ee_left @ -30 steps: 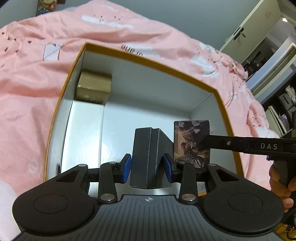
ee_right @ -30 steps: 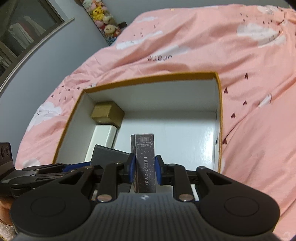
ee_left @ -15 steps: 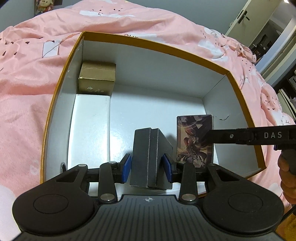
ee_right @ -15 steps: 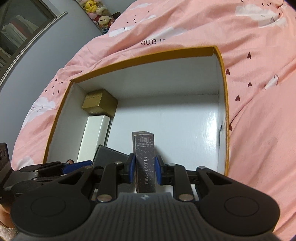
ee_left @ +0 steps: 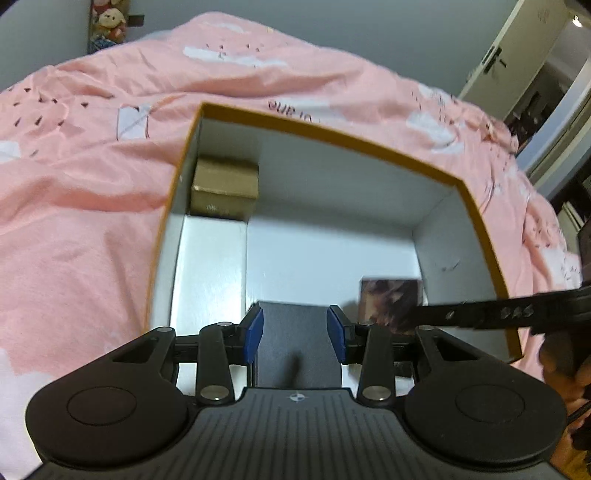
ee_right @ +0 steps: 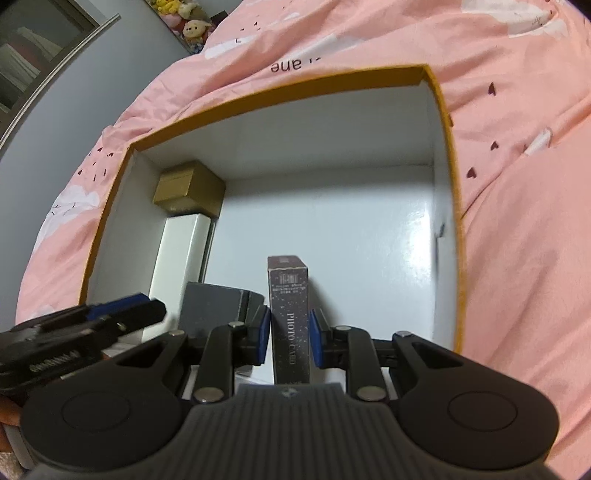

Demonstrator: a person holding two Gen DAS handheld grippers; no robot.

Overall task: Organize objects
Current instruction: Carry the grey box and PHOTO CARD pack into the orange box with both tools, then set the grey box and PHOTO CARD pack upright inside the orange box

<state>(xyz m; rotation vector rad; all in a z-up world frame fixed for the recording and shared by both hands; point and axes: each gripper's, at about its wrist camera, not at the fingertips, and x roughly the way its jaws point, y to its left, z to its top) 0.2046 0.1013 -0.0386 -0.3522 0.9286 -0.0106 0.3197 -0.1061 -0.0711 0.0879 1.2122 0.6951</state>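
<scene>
An open box (ee_left: 332,138) with an orange rim and white inside lies on a pink bedspread; it also shows in the right wrist view (ee_right: 295,86). My left gripper (ee_left: 295,334) has its blue pads around a dark grey box (ee_left: 295,343) that lies flat at the near edge; a small gap shows at each pad. My right gripper (ee_right: 290,336) is shut on an upright dark photo card box (ee_right: 290,310), which also shows in the left wrist view (ee_left: 389,301). The dark grey box lies just left of it (ee_right: 216,302).
A gold box (ee_left: 225,194) sits in the far left corner, with a long white box (ee_left: 210,266) in front of it along the left wall. The pink bedspread (ee_left: 74,221) surrounds the box. Plush toys (ee_right: 184,18) sit by the far wall.
The dark grey box has gone from upright in my left gripper to lying flat, and the left pads have spread apart. The right gripper has kept hold of the photo card box.
</scene>
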